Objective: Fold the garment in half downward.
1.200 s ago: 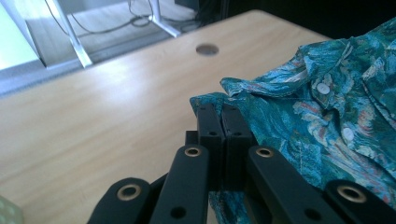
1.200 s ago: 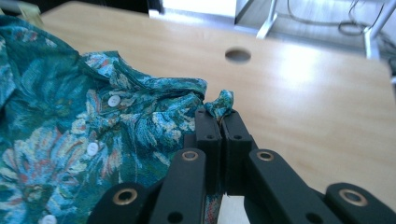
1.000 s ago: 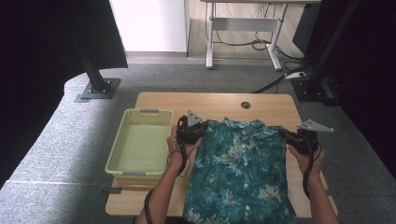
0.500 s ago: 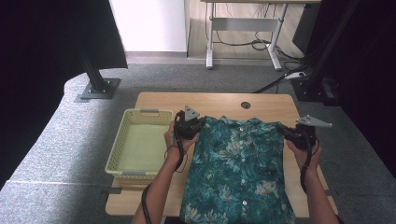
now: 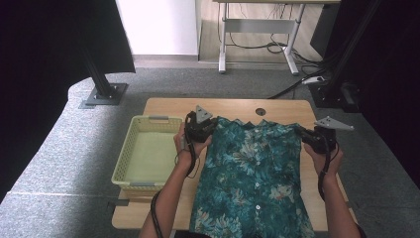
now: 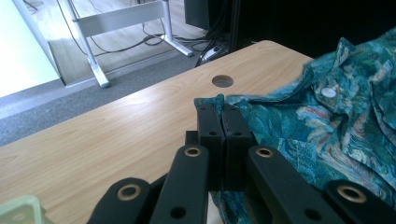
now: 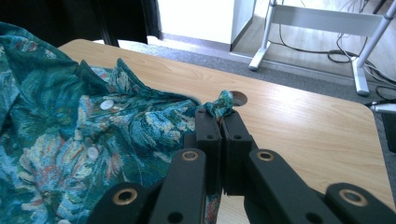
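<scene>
Left gripper [image 6: 222, 108] and right gripper [image 7: 219, 111] each clamp the floral shirt's [image 5: 252, 173] shoulders.

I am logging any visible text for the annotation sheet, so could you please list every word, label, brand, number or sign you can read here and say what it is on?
None: no readable text appears in any view.
The shirt carries a leaf print and plain buttons, no lettering.
The basket, the table and both tools, left and right, show no readable marking.
</scene>
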